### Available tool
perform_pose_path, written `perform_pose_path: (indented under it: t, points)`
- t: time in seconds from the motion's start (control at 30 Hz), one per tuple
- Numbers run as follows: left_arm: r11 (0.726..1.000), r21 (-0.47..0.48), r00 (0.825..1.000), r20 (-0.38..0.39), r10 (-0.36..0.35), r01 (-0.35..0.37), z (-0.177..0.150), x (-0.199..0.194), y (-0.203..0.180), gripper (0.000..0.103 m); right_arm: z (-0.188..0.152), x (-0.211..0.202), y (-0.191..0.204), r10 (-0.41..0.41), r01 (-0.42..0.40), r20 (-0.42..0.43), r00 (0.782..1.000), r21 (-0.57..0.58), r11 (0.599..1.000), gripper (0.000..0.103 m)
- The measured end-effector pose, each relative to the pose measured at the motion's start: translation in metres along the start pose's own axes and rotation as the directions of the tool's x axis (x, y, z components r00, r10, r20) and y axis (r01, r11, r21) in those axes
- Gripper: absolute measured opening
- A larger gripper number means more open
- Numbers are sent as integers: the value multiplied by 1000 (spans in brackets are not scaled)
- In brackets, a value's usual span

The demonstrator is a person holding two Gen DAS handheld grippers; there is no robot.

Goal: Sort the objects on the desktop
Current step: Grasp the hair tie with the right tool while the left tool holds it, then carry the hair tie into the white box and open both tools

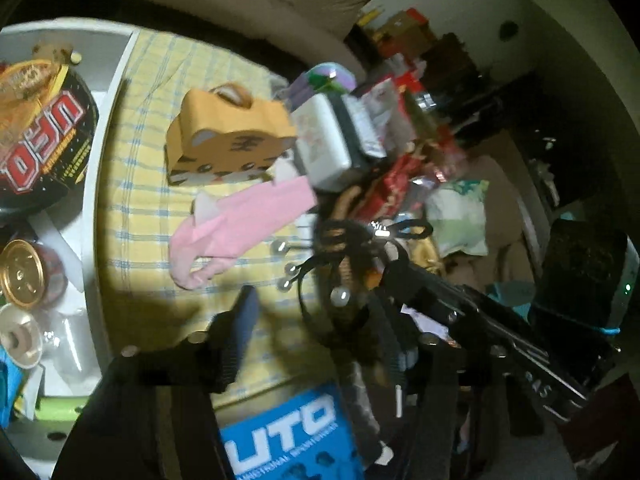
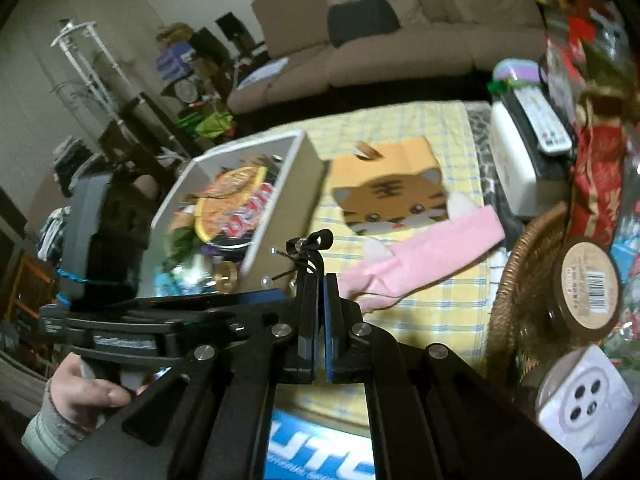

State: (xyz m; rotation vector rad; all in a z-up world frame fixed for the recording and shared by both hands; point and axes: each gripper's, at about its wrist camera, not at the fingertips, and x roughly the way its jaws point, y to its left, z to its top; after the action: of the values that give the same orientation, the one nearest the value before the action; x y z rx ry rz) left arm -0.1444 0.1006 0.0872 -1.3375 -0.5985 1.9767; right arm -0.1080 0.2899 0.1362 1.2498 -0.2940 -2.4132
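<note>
The white bin (image 2: 308, 168) of snack packs stands half blurred on the checked cloth (image 2: 440, 288), the left gripper (image 1: 304, 320) hangs part open and empty beside the right gripper (image 2: 322, 280), pinched shut on a black beaded hair tie (image 2: 308, 252) poking upward, its shape unclear.

Brown sofa (image 2: 400, 40) behind; white rack (image 2: 80, 64) by wall.
</note>
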Motion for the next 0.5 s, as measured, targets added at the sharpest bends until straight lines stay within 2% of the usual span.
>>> perform_pose_path:
  t: [0.03, 0.07, 0.3, 0.5]
  points:
    - [1000, 7, 1000, 10, -2, 2, -2, -8, -5, 32, 0, -7, 6, 4, -4, 5, 1000, -9, 1000, 3]
    - [1000, 16, 1000, 21, 4, -4, -4, -15, -8, 26, -1, -14, 15, 8, -8, 10, 1000, -22, 1000, 3]
    - [1000, 28, 992, 122, -16, 13, -20, -88, -23, 26, -6, -52, 91, 16, -11, 39, 999, -121, 993, 3]
    - [998, 49, 974, 224, 33, -45, -32, -173, -15, 26, -6, -74, 163, 20, -5, 68, 998, -207, 978, 3]
